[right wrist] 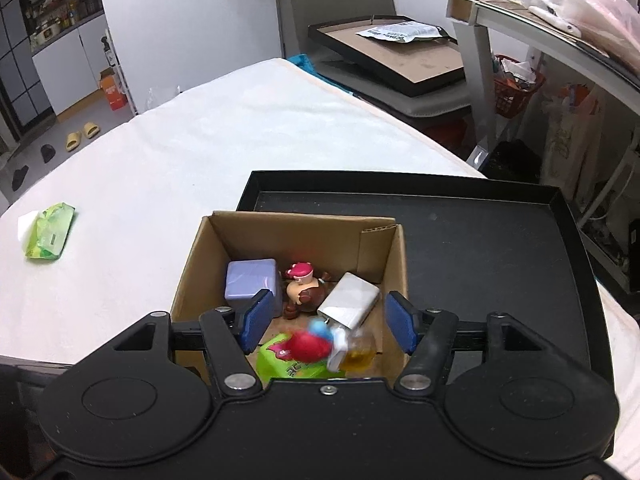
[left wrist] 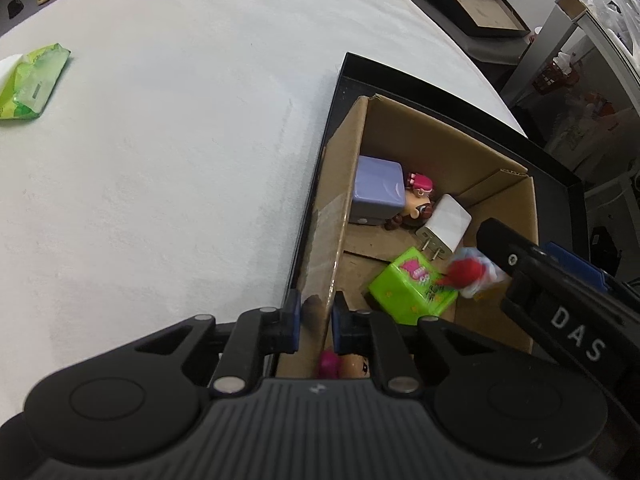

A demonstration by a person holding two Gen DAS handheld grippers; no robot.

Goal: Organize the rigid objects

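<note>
Over the open cardboard box (right wrist: 304, 240), the right gripper (right wrist: 326, 320) has its blue pads (right wrist: 256, 320) spread wide, with nothing between them. Directly below the gap, a small red, blue and white toy (right wrist: 316, 342) appears blurred above the box floor; whether it rests on anything cannot be told.

At the box's near left wall (left wrist: 332, 240), the left gripper (left wrist: 316, 316) has its blue pads (left wrist: 294, 316) drawn in on the cardboard edge, one pad outside the wall and one inside.

Box contents, from the right wrist view:
- a lavender cube (right wrist: 252, 284) in the far left corner;
- a brown figurine with a pink cap (right wrist: 302, 288) just beside the cube;
- a white plug-in charger (right wrist: 350, 300) to the right of the figurine, lying tilted;
- a lime-green block with a pink label (right wrist: 284, 360) near the front, partly under the blurred toy;
- a small amber piece (right wrist: 360, 354) just beside the charger.

The box sits in a shallow black tray (right wrist: 500, 248). The tray rests on a white table (right wrist: 180, 152). A green tissue pack (right wrist: 50, 232) lies well apart on the table's left side.
</note>
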